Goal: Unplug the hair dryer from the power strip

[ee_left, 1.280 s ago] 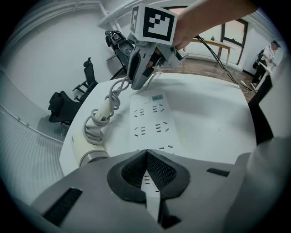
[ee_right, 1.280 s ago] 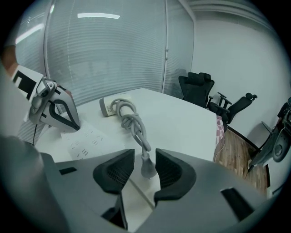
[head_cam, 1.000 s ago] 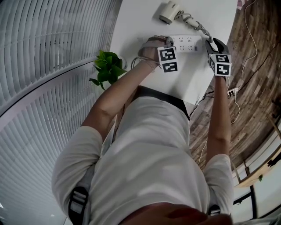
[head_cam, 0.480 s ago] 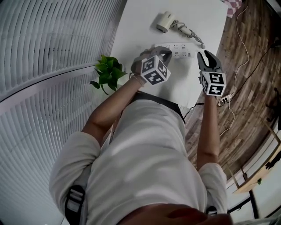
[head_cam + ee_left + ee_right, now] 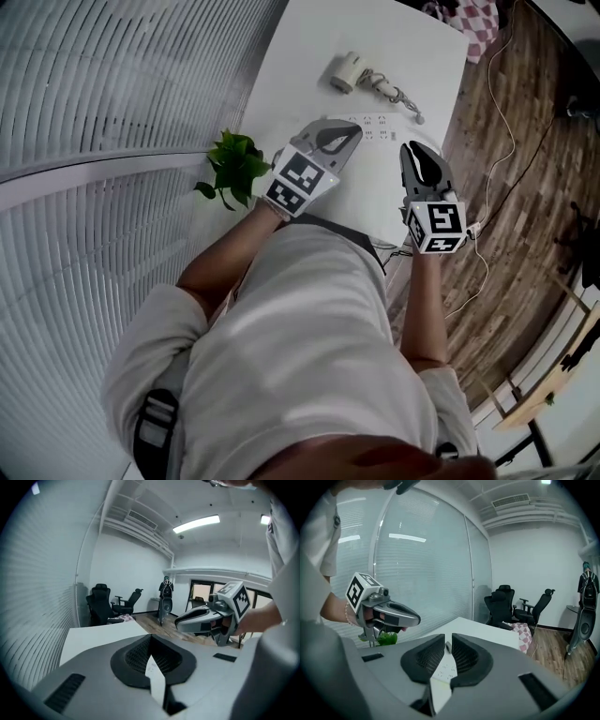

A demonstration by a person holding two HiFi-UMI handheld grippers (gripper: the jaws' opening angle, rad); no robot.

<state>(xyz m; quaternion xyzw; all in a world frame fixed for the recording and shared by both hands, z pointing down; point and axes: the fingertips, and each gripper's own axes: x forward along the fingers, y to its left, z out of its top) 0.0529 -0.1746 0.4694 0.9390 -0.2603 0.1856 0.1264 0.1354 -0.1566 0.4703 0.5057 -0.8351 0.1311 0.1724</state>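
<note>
Hair dryer (image 5: 345, 72): cream, lying near white power strip (image 5: 375, 126) | left claw (image 5: 351, 130): closed, empty | right claw (image 5: 413, 150): closing, empty

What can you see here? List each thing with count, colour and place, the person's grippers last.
Table: one, white, beside the blinds.
Hair dryer: one, cream, far on the table, cord beside it.
Power strip: one, white, middle of the table.
Plant: one, green, table's left edge.
Checked cloth: one, pink and white, table's far end.
Office chairs: two, black, across the room.
Left gripper: one, grey, jaws together, empty.
Right gripper: one, grey, jaws closing, nothing between.
</note>
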